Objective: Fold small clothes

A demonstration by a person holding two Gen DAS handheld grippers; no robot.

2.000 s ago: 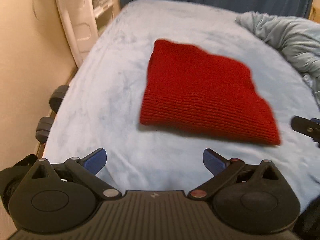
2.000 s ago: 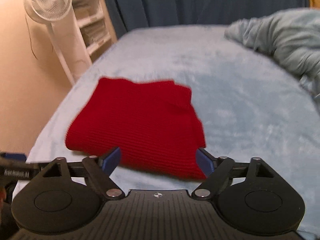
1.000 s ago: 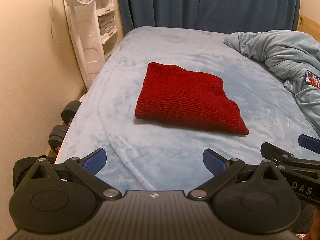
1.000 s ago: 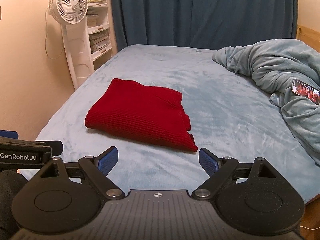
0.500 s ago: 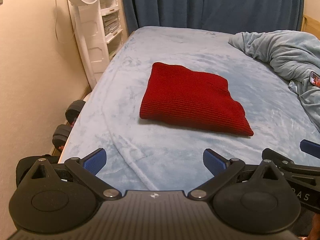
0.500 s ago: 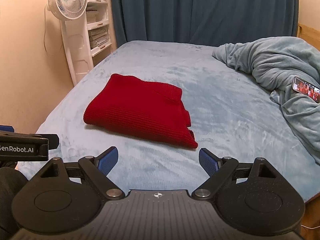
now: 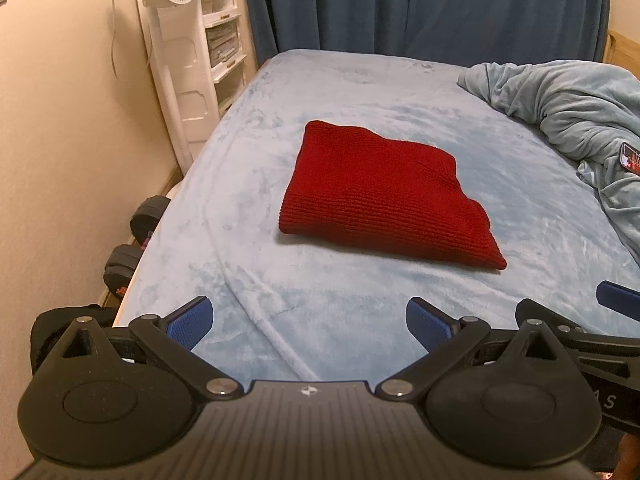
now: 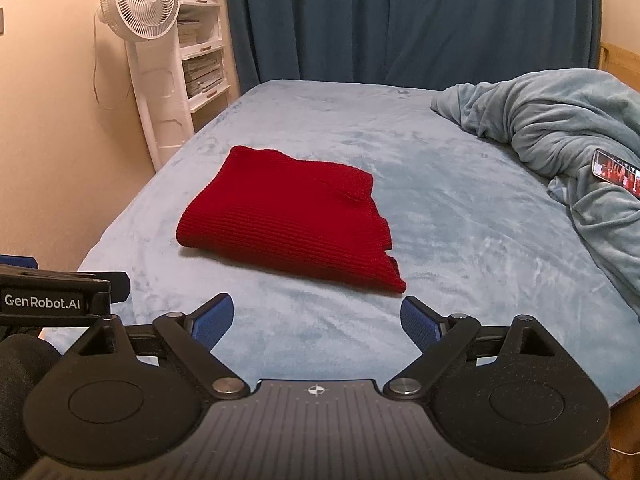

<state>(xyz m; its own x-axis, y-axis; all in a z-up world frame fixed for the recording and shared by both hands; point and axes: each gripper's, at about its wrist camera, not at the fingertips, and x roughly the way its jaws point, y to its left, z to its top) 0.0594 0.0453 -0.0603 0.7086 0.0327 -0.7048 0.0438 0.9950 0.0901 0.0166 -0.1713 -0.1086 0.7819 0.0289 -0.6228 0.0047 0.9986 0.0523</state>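
A red knitted garment (image 7: 384, 196) (image 8: 292, 220) lies folded into a compact rectangle on the light blue bed (image 7: 360, 92) (image 8: 460, 216). My left gripper (image 7: 308, 322) is open above the bed's near edge, well short of the garment, with nothing between its blue pads. My right gripper (image 8: 316, 318) is also open and empty, held back from the garment's near right corner. The right gripper's body (image 7: 580, 340) shows at the right of the left wrist view, and the left gripper's body (image 8: 56, 292) shows at the left of the right wrist view.
A crumpled blue-grey blanket (image 8: 560, 128) (image 7: 560, 112) with a phone (image 8: 616, 170) on it fills the bed's right side. A white fan (image 8: 140, 0) and shelves (image 8: 204, 60) stand by the left wall. Dumbbells (image 7: 132, 236) lie on the floor. Dark blue curtains (image 8: 400, 20) hang behind.
Both grippers have drawn back and risen away from the folded red garment, which lies still. Both stayed open throughout.
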